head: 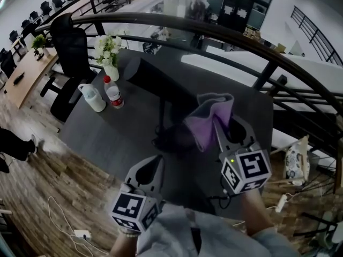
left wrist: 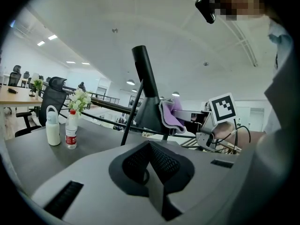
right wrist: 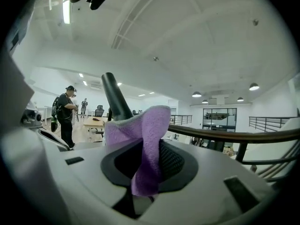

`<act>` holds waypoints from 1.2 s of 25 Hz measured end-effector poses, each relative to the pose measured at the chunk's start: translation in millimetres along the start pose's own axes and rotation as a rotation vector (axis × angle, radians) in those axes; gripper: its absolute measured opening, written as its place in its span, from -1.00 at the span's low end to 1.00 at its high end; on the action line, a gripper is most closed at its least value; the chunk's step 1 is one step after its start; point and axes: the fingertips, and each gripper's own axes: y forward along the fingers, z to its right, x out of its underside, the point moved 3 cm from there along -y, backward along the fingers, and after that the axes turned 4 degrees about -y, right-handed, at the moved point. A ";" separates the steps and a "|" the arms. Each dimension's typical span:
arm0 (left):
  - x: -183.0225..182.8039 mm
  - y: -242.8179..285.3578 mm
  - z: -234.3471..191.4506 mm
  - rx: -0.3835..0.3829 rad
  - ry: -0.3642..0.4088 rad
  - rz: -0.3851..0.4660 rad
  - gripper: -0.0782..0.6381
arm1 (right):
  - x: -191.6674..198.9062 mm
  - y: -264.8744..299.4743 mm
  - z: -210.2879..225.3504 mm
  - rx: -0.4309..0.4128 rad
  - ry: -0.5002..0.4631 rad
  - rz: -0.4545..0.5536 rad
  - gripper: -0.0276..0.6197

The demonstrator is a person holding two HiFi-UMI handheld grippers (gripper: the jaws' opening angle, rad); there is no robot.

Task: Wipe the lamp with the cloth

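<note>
While R gripper [right wrist: 146, 175] pinches the purple cloth [right wrist: 147, 130] betw its jaws, cloth sits against the lamp [head: 154, 77], approx mid-height, over the grey table [head: 104, 141]. L gripper [left wrist: 152, 168]: jaws pressed together, nothing betw them, low by table's near edge, apart from lamp.

Open-plan office interior; dark grey bench [head: 118, 138] beside curved black railing [head: 214, 28]; wood-plank floor [head: 37, 175] with white cable [head: 59, 210] trailing; black office chair [head: 72, 52] and long wooden desk [head: 24, 79] at left; white arched ceiling [right wrist: 197, 36] with round pendant lights [right wrist: 253, 86]; glass-fronted rooms [right wrist: 220, 114] beyond.
</note>
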 end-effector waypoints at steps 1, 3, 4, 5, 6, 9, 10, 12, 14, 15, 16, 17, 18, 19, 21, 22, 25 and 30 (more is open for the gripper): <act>-0.5 -0.6 -0.2 -0.004 0.000 -0.007 -0.76 | 2.8 0.9 4.5 0.009 0.003 -0.008 -0.63; -0.1 -1.0 -0.3 -0.004 -0.002 -0.009 -0.76 | 7.1 2.5 13.3 0.025 0.002 -0.021 -0.63; 1.1 -0.9 -0.5 -0.001 -0.001 -0.005 -0.76 | 8.5 3.6 17.7 0.032 -0.002 -0.027 -0.63; 2.3 -0.9 -0.8 0.002 0.000 -0.002 -0.76 | 9.5 5.1 21.9 0.038 -0.008 -0.034 -0.63; 2.5 -1.0 -1.0 0.002 0.002 0.003 -0.76 | 10.5 7.0 26.0 0.044 -0.015 -0.040 -0.63; 0.0 -1.6 -0.4 -0.004 0.009 0.016 -0.76 | 14.9 14.1 37.3 0.053 -0.029 -0.062 -0.63; -0.6 -2.2 -0.1 -0.008 0.009 0.014 -0.76 | 17.1 16.8 40.7 0.054 -0.032 -0.070 -0.63; -2.1 -4.6 0.0 -0.022 0.009 -0.006 -0.76 | 22.2 23.4 46.9 0.056 -0.037 -0.088 -0.63; -2.4 -6.3 -1.3 -0.029 0.012 -0.005 -0.76 | 27.1 30.8 52.7 0.058 -0.044 -0.105 -0.63; -2.3 -6.7 -2.6 -0.029 0.017 0.008 -0.76 | 29.4 34.8 55.4 0.059 -0.049 -0.114 -0.63; -2.0 -7.5 -3.3 -0.030 0.017 0.012 -0.76 | 31.6 38.6 57.8 0.060 -0.055 -0.124 -0.63; -1.5 -8.6 -3.5 -0.033 0.012 0.008 -0.76 | 33.7 42.3 59.9 0.061 -0.060 -0.133 -0.63; -0.7 -9.5 -3.7 -0.035 0.006 0.008 -0.76 | 35.8 45.6 61.8 0.062 -0.065 -0.140 -0.63; -0.5 -10.2 -4.0 -0.037 0.001 0.012 -0.76 | 37.8 48.7 63.5 0.064 -0.068 -0.147 -0.63; -2.9 -12.1 -3.6 -0.048 -0.005 0.012 -0.76 | 40.5 53.5 66.2 0.062 -0.065 -0.154 -0.63; -3.8 -12.8 -3.3 -0.051 -0.007 0.013 -0.76 | 40.6 55.3 67.0 0.060 -0.059 -0.155 -0.63; -3.4 -13.4 -3.9 -0.056 -0.006 0.026 -0.76 | 35.8 58.0 66.3 0.047 -0.048 -0.143 -0.63; -2.9 -14.8 -3.3 -0.064 -0.001 0.035 -0.76 | 19.1 58.1 59.8 0.018 -0.062 -0.101 -0.63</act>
